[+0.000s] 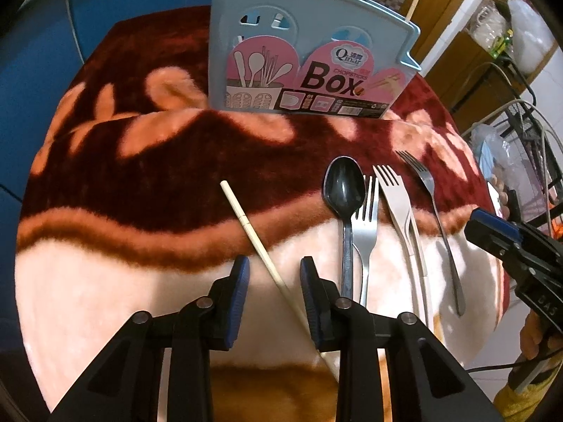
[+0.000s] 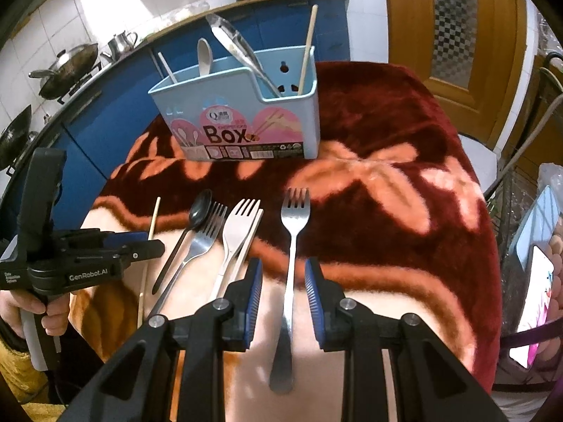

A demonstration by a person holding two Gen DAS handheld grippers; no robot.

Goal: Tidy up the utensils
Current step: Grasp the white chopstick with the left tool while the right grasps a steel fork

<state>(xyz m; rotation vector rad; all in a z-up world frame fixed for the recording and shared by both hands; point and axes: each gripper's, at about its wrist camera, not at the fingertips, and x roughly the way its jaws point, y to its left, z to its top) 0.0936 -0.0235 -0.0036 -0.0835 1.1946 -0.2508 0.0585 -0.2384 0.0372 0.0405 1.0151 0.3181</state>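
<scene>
A pale wooden chopstick (image 1: 246,221) lies slantwise on the blanket and runs between the fingers of my left gripper (image 1: 274,267), which is open, its pads clear of the stick. To its right lie a black spoon (image 1: 343,183), a steel fork (image 1: 366,225) and a white fork (image 1: 394,197). My right gripper (image 2: 283,267) is open astride the handle of a second steel fork (image 2: 293,218), not touching it. The blue utensil box (image 2: 239,123) stands upright at the back, holding a white spoon, a steel utensil and chopsticks.
A red and peach plush blanket (image 2: 387,140) covers the table. A second chopstick (image 2: 251,239) lies against the white fork. A phone (image 2: 538,267) stands at the right edge. Blue kitchen cabinets with woks (image 2: 67,59) are behind on the left.
</scene>
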